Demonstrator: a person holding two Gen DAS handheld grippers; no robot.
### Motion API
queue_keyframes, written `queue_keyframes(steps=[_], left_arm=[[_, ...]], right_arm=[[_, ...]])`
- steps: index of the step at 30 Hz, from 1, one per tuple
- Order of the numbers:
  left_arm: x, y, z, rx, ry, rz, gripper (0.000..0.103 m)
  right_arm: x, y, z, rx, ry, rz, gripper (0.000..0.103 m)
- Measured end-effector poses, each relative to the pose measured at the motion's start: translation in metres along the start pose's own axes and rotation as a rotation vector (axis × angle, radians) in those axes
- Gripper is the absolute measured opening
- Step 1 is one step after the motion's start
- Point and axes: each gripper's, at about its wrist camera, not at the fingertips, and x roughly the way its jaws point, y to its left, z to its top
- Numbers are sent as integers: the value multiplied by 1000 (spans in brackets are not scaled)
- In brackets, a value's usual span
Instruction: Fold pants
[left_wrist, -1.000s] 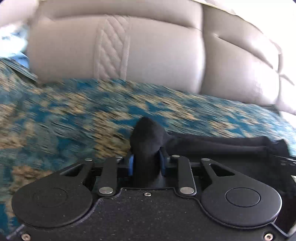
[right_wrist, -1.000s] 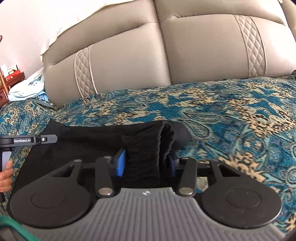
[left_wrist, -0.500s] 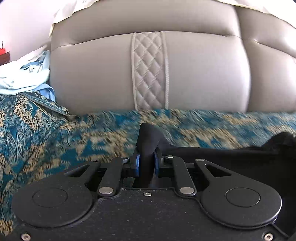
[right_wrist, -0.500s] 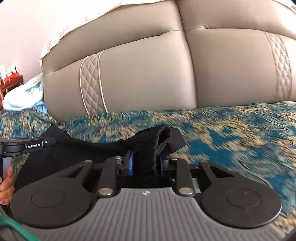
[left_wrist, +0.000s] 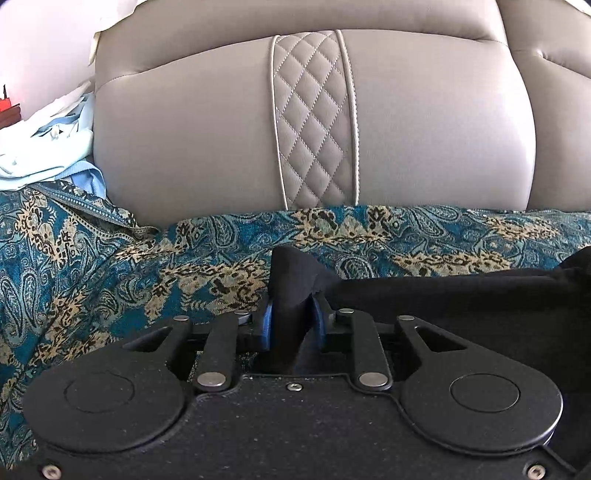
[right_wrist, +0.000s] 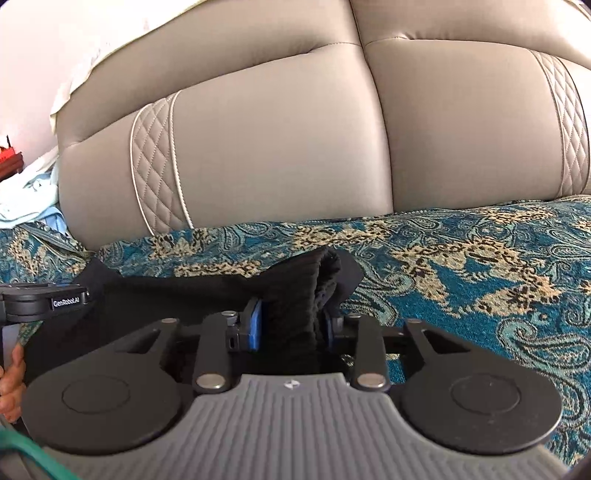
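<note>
The black pants (left_wrist: 461, 295) stretch between my two grippers above the teal and gold patterned bedspread (left_wrist: 110, 273). My left gripper (left_wrist: 293, 317) is shut on a bunched corner of the pants, and the cloth runs off to the right. My right gripper (right_wrist: 291, 321) is shut on a thick ribbed edge of the pants (right_wrist: 295, 291), and the cloth runs left towards the left gripper's body (right_wrist: 44, 301). A hand (right_wrist: 11, 384) shows at the left edge of the right wrist view.
A padded beige headboard (left_wrist: 310, 122) with quilted strips rises just beyond the bedspread (right_wrist: 480, 266). Light blue and white cloth (left_wrist: 40, 147) lies piled at the far left beside the headboard. A dark red piece of furniture (right_wrist: 9, 162) stands by the wall at the left.
Both grippers have carried the pants edge towards the headboard, which now looks closer and larger. The left view has swung left and steadied. Both grips have held.
</note>
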Motion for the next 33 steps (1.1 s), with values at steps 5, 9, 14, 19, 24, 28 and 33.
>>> queue_keyframes(steps=[5,9,14,19,24,28,33], left_arm=[[1,-1,-2,11,-8,4,26],[0,-3,-2,24,-15,8,26],[0,-5,-4,42,-21,20,38],[1,-7,-4,56,-16,48,62],[-4,-4,-5,38,-3,75,94],[-19,-6,-9,62,32,31,99],[-55,-13,-27,71,20,-4,101]], right_arm=[[1,1,-2,-7,-4,-12,40],[3,4,-3,-18,-9,-30,45],[5,4,-5,-5,-13,-50,59],[4,2,-6,12,-19,-73,74],[-6,5,-8,1,-37,-133,90],[-29,3,-17,19,-64,-179,93],[-61,17,-32,-40,-113,-202,97]])
